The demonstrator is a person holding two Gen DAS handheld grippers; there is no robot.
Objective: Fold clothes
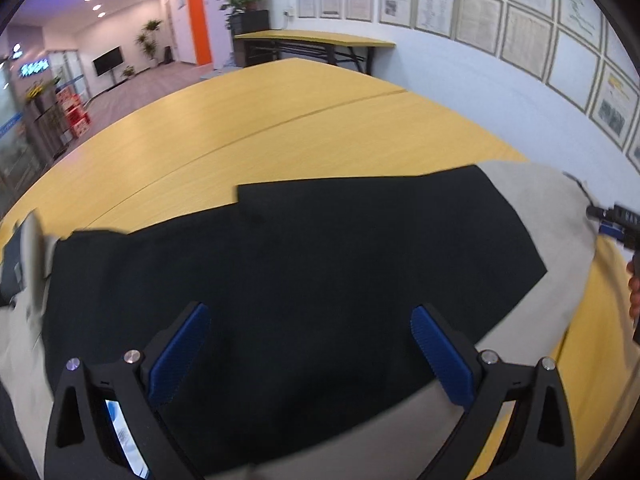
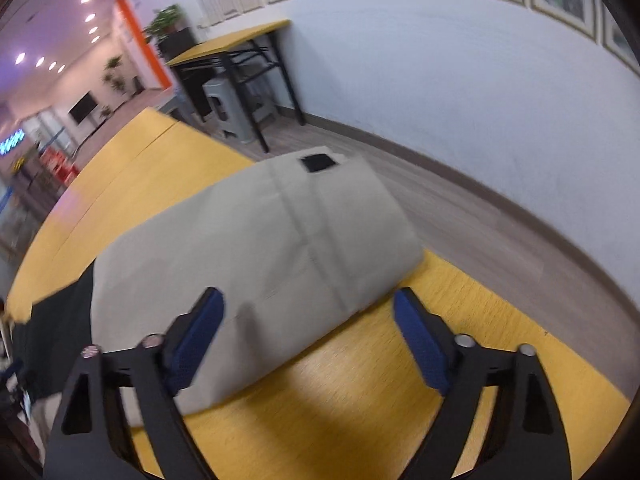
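Note:
A black garment (image 1: 304, 264) lies spread over a beige garment (image 1: 552, 240) on the yellow table (image 1: 280, 120). My left gripper (image 1: 310, 354) hovers above the black cloth, open, with nothing between its blue pads (image 1: 180, 356). In the right wrist view the beige garment (image 2: 260, 256) lies folded with a small black label near its far end, and the black garment (image 2: 60, 320) shows at the left edge. My right gripper (image 2: 308, 340) is open above the beige cloth's near corner, nothing pinched. The other gripper and a hand (image 1: 624, 240) peek in at the far right of the left wrist view.
The table's right edge (image 2: 520, 320) drops to grey floor beside a white wall hung with framed papers (image 1: 480, 16). A second yellow table (image 2: 232, 40) with a grey stool under it stands beyond. Potted plants (image 1: 244, 0) and a corridor lie behind.

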